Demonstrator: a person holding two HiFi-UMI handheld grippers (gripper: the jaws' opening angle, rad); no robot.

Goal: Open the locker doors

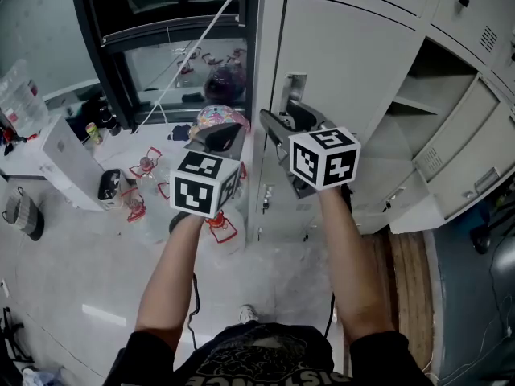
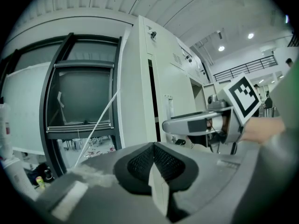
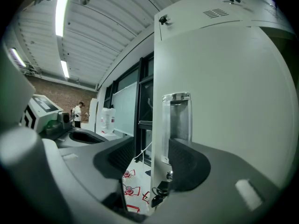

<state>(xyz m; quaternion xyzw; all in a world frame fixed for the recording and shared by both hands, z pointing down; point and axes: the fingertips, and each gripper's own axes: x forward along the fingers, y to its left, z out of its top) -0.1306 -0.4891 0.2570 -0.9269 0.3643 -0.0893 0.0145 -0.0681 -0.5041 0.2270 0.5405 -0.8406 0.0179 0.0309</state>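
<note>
Grey lockers (image 1: 354, 47) fill 12 to 3 o'clock. Right gripper (image 3: 154, 164) is wide open, jaws either side of the door (image 3: 229, 97) edge by its handle (image 3: 176, 120), not pinching. Left gripper (image 2: 156, 171), at 11 o'clock, is closed and empty.

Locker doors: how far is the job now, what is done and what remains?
Done: the right doors stand open. In hand: the right gripper, jaws apart, straddles the handle of the tall door without pressing on it. Left to do: grip it and swing that door out; the upper doors look shut too. The left gripper is shut and empty.
</note>
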